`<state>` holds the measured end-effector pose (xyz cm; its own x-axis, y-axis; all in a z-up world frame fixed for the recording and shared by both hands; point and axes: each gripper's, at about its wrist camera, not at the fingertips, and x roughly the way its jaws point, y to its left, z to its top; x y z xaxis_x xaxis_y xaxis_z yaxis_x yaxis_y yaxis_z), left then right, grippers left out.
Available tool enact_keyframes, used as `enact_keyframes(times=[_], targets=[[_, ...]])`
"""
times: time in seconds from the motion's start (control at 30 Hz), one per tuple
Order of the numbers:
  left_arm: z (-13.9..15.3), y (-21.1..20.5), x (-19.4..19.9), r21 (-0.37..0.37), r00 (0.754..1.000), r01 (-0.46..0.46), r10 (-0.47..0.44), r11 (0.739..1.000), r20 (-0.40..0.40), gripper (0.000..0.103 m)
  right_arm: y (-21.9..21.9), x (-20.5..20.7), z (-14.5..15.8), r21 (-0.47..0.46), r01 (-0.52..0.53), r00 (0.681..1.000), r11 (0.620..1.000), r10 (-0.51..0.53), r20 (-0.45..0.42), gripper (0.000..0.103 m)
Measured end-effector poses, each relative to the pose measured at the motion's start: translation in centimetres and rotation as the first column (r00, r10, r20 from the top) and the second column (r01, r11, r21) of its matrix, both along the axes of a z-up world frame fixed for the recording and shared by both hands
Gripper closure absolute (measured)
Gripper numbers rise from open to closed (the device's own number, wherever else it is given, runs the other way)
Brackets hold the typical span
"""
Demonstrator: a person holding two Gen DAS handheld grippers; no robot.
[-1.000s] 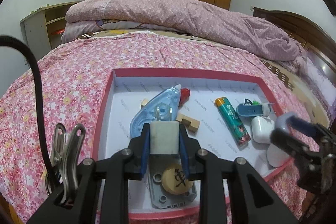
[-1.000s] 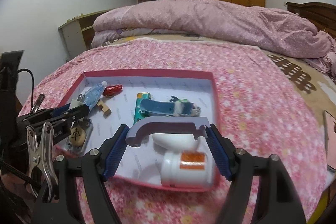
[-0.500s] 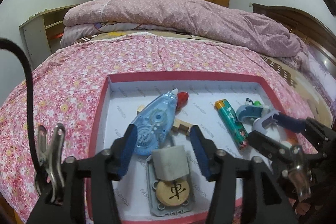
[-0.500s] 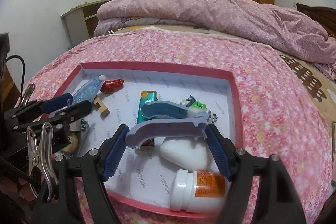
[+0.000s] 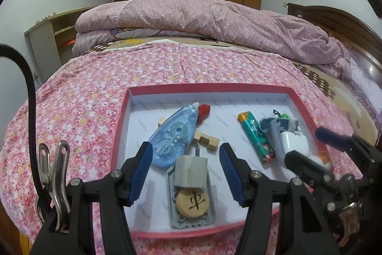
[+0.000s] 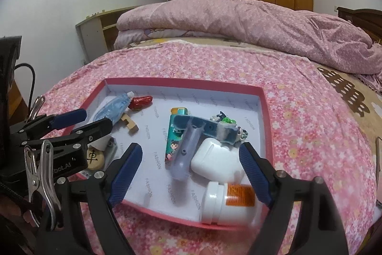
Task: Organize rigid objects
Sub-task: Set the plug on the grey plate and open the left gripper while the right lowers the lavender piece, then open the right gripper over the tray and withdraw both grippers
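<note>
Red tray (image 5: 124,111) holds grey block (image 5: 189,172) and lilac handle (image 6: 186,152); left gripper (image 5: 186,171) and right gripper (image 6: 191,169) jaws are opening, gripping nothing.

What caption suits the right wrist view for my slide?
Right gripper opening over a red-rimmed tray, lavender plastic piece between its jaws untouched.

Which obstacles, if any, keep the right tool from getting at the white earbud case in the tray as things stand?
Probably none. The right tool has its jaws opening, nothing between them, and the white earbud case lies just ahead in the tray. Only the lilac handle piece leaning beside it and the pill bottle crowd it.
</note>
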<state>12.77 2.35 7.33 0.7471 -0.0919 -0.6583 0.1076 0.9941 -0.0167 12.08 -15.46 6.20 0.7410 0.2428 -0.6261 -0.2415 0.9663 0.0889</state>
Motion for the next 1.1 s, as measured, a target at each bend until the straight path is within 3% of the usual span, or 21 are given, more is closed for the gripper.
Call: enact_keyframes(times=[0.53,0.93,1.1], targets=[[0.7,0.3,-6.8,-0.021,0.999,-0.020,0.019,1.000,-0.039,0.042,-1.0,-6.8,0.4,0.027,0.009,0.999,1.000,-0.008,-0.032,0.018],[-2.9,0.6,-9.6,-0.017,0.982,-0.073,0.069,0.997,-0.175,0.042,-0.8,-10.0,-1.6,0.008,0.027,0.990,1.000,-0.025,-0.137,0.018],[-3.8,0.6,-9.8,-0.002,0.977,-0.088,0.086,0.996,-0.194,0.042,-0.9,-10.4,-2.9,-0.030,0.055,0.981,0.998,-0.060,-0.187,0.018]])
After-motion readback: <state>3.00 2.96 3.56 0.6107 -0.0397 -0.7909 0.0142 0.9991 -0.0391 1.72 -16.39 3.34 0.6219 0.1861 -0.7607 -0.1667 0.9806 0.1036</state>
